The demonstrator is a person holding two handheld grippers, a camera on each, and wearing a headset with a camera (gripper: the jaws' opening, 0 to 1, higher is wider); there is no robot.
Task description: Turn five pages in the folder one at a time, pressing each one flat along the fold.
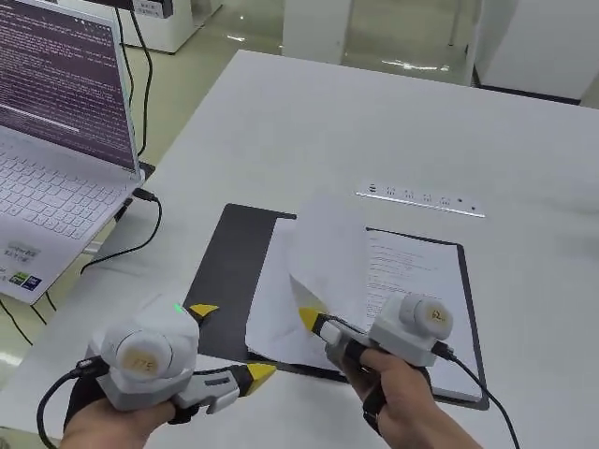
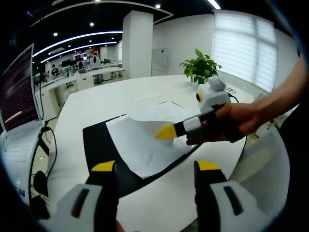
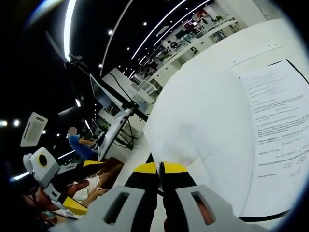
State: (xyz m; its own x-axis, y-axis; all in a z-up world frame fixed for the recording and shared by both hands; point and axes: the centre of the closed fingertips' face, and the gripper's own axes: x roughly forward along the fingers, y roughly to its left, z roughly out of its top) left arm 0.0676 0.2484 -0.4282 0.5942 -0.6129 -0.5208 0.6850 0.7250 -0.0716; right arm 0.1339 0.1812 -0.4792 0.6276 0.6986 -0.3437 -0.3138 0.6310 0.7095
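Observation:
A black folder [image 1: 229, 271] lies open on the white table, with printed pages [image 1: 416, 271] on its right half. One white page [image 1: 328, 253] is lifted and curls upward over the fold. My right gripper [image 1: 309, 319] is shut on that page's lower edge; in the right gripper view the jaws [image 3: 159, 169] meet on the sheet [image 3: 203, 116]. My left gripper [image 1: 229, 341] hovers open near the folder's front left corner, holding nothing. In the left gripper view its yellow-tipped jaws [image 2: 155, 166] stand apart, facing the folder [image 2: 101, 145] and the right gripper [image 2: 166, 131].
An open laptop [image 1: 56, 140] stands at the table's left, with black cables [image 1: 131, 243] trailing toward the folder. A power strip [image 1: 421, 199] is set into the table behind the folder. Bare table [image 1: 374, 122] stretches beyond it.

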